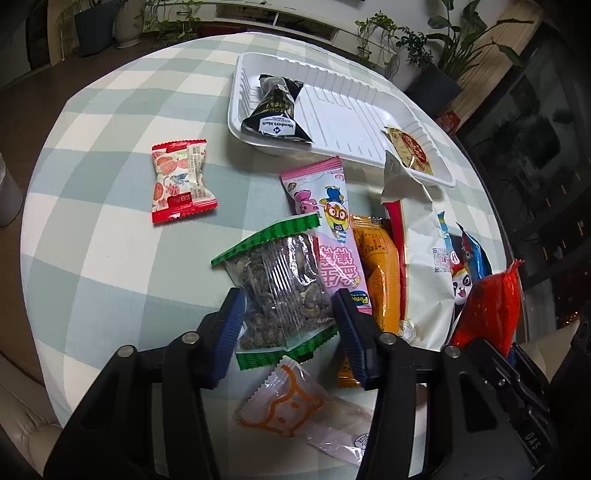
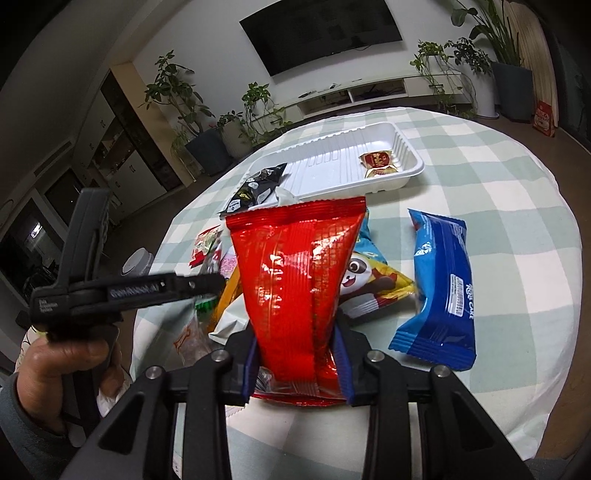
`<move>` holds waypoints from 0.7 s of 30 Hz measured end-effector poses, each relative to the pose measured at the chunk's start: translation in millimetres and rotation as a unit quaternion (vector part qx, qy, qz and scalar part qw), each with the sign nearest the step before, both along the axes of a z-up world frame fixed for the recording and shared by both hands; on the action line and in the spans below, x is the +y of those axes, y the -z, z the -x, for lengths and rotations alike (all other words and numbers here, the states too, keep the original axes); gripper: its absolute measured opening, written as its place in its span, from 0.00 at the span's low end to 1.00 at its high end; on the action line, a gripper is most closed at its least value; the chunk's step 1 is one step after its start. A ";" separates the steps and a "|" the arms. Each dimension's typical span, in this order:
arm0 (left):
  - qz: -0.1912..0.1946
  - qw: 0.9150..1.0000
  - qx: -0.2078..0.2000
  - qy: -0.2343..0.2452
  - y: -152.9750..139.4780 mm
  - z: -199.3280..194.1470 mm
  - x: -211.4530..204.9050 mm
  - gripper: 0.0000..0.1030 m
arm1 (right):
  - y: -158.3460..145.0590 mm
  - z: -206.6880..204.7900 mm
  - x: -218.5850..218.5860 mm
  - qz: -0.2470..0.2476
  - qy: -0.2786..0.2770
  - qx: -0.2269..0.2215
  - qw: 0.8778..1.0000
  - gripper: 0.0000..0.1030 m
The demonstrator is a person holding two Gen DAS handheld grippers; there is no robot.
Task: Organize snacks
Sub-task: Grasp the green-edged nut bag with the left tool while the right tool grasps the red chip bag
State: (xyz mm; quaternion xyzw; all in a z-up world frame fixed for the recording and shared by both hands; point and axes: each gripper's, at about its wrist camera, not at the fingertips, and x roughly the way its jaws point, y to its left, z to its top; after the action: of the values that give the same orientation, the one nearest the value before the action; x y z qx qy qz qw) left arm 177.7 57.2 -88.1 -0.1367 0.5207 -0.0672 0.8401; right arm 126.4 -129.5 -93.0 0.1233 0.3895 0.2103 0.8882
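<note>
A: Snacks in the white tray (image 1: 332,110) — a black packet (image 1: 275,110) and a gold-red one (image 1: 410,149).

B: Left tool (image 1: 290,317) straddles the seed packet (image 1: 280,284); right tool (image 2: 297,354) pinches the red packet (image 2: 295,273) above the tabletop (image 2: 517,221).

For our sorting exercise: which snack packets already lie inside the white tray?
Two: the black packet at one end and the small gold-and-red packet at the other; all others lie outside.

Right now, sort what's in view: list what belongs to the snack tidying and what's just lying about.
Job: white tray; seed packet in left gripper; red packet in right gripper; blue packet; panda packet.
Lying about: potted plants; television.
</note>
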 end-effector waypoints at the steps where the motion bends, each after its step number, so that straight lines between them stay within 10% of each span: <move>1: 0.002 1.000 -0.001 0.000 0.6 0.7 1.4 0.43 | -0.3 0.1 -0.3 -0.002 0.001 0.000 1.000 0.36; 13: -0.071 0.997 0.008 0.023 4.5 -1.7 -4.7 0.46 | 1.1 0.4 -2.1 -0.001 0.003 0.003 1.000 0.36; 21: -0.057 0.998 0.000 0.034 4.2 -1.7 12.2 0.24 | 1.2 2.0 4.2 0.016 -0.004 -0.003 1.000 0.36</move>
State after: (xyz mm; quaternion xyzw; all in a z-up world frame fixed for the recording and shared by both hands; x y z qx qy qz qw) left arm 179.4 69.4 -92.3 -0.0705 0.5279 -0.0655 0.8438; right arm 124.5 -125.3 -94.2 0.1064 0.3910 0.2079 0.8903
